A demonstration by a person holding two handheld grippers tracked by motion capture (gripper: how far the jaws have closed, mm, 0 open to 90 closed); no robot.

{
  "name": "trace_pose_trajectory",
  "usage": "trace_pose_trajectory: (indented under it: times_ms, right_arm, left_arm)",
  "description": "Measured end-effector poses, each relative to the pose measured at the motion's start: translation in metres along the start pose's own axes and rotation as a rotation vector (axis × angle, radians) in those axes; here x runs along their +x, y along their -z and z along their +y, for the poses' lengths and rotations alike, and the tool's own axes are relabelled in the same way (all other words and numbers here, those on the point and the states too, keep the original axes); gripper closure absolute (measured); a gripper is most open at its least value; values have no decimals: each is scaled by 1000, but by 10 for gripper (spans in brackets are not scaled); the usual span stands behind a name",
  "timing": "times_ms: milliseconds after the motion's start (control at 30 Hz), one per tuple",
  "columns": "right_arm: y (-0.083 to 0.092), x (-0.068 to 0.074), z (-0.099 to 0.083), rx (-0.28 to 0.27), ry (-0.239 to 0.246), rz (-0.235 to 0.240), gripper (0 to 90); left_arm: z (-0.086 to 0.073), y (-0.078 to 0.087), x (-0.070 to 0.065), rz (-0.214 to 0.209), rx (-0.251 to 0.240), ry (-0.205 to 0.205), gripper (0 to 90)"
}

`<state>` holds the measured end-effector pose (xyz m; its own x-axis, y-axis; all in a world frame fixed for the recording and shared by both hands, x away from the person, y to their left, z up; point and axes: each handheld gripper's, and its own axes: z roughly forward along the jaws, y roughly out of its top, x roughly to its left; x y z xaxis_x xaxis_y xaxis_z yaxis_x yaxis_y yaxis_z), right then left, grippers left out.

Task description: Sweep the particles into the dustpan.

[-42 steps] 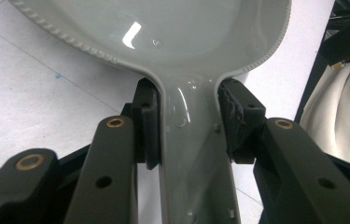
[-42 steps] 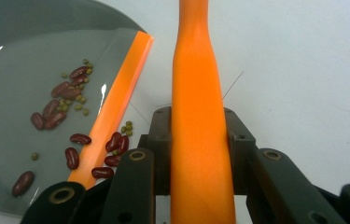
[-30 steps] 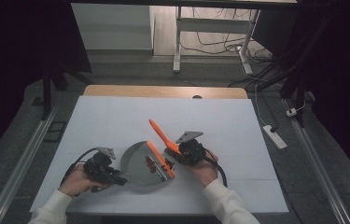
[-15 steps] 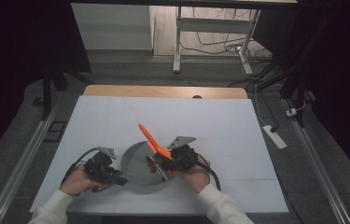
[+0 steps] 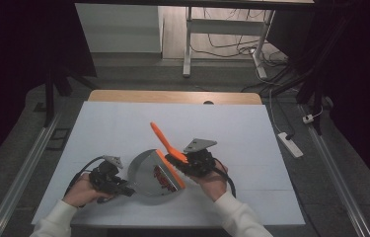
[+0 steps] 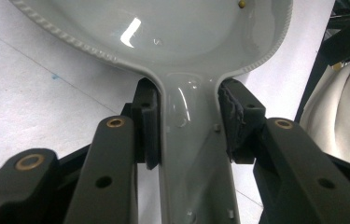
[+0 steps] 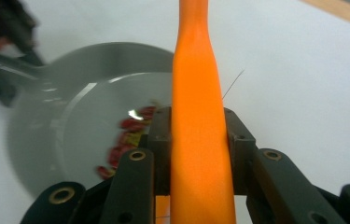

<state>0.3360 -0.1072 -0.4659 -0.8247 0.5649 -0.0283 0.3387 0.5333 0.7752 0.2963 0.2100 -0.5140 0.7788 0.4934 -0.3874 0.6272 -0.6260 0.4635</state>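
Sweeping red bits into the grey dustpan (image 5: 148,174) near the table's (image 5: 251,128) front edge: left gripper (image 6: 189,126) pinches its stiff, slick-looking handle, right gripper (image 7: 196,140) clamps the orange brush (image 5: 165,143) over the pan. Both probably light; grip handles.

No readable text, labels or signs.

High view looks down; both claw views closely share the dustpan (image 5: 149,174).
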Motion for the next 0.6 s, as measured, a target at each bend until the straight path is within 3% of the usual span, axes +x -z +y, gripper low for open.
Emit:
trace_pose_trajectory:
  times_ms: [33,133,233,267,400,500,600]
  right_arm:
    - [0,0,0,0,0,0,701]
    - [6,-20,-6,8,-35,-40,702]
    - [6,-26,-11,31,-37,-68,701]
    - [2,-29,-16,64,-41,-83,702]
    - [-7,-28,-24,111,-32,-82,702]
    - [-10,-24,-26,107,-47,-67,702]
    - [-12,-13,-25,103,-21,-57,701]
  left_arm:
    - [0,0,0,0,0,0,618]
    - [0,0,0,1,-1,0,618]
    - [0,-1,0,1,-1,1,618]
    - [0,0,0,3,-1,0,618]
    - [0,0,0,3,-1,0,618]
    - [0,0,0,3,-1,0,618]
    - [0,0,0,2,-2,0,618]
